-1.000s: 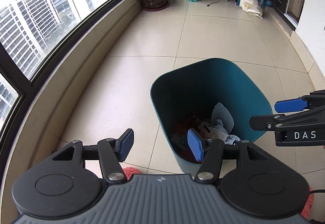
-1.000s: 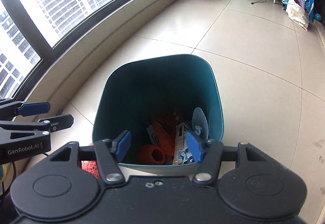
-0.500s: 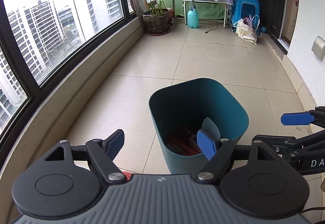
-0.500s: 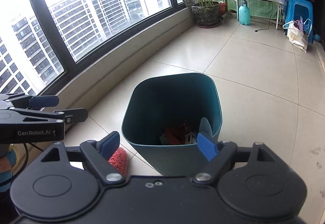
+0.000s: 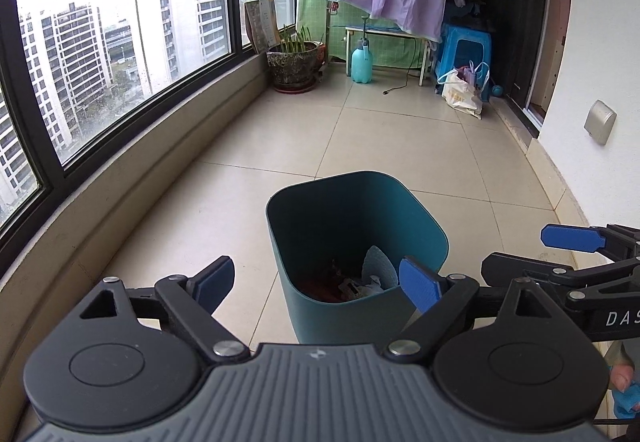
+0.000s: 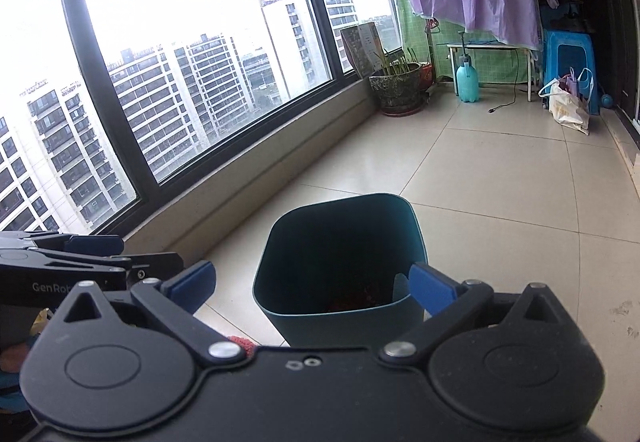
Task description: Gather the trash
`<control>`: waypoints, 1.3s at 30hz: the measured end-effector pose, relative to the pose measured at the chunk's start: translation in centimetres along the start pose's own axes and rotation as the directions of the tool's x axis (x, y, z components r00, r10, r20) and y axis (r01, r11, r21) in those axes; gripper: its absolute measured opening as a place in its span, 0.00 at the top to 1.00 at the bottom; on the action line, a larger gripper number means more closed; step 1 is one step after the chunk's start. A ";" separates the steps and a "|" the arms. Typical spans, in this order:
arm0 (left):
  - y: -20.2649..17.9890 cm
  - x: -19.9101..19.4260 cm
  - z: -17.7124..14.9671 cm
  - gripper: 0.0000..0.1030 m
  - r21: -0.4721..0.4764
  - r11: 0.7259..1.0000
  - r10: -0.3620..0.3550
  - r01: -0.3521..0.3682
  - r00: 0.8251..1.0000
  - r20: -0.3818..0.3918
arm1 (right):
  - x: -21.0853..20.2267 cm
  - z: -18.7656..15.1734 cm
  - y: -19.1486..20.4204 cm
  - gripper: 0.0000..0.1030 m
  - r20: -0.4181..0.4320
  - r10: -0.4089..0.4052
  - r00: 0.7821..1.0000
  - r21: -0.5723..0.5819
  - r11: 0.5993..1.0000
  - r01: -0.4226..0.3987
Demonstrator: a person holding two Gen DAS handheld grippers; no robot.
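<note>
Left tongs (image 5: 316,280): held wide open and empty, blue pads apart, above the near left of the bin.
Right tongs (image 6: 314,284): likewise spread open, nothing gripped, level with the bin's near rim.
Bin: a teal plastic wastebasket with rounded corners (image 5: 416,226) is stood on the glossy beige tiled floor (image 5: 224,209), near and centre.
Trash: crumpled white paper, a grey-blue sheet (image 5: 378,266) and reddish scraps are seen low inside the bin.
Leftover: a red netted scrap (image 6: 242,342) is glimpsed on the floor at the bin's near left; it is judged uncollected.
Risk: the light, smooth-walled bin is likely tipped or slid if a rim is knocked by the tongs.
Risk: the soft netted scrap may be missed, being mostly hidden beneath the tongs.
</note>
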State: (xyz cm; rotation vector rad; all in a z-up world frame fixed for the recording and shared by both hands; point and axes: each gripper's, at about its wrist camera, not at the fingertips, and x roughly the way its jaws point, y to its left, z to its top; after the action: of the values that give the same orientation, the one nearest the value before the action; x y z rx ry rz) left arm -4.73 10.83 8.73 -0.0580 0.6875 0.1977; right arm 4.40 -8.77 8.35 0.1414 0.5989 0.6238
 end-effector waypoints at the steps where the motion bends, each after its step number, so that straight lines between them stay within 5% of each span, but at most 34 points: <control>1: 0.1 -0.2 -0.1 0.12 0.000 1.000 -0.003 0.003 1.000 0.005 | 0.1 0.0 0.0 0.00 -0.003 -0.002 1.000 -0.003 1.000 0.002; 39: -0.4 -2.4 -0.8 0.12 0.042 0.998 -0.040 0.037 0.997 0.059 | -1.3 0.1 0.4 0.00 0.059 -0.046 0.997 -0.004 0.999 0.046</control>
State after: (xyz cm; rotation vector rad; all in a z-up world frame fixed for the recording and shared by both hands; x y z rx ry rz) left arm -6.95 9.93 9.62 -0.0261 0.6304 0.1479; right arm 3.43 -9.23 9.19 0.1409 0.5418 0.5748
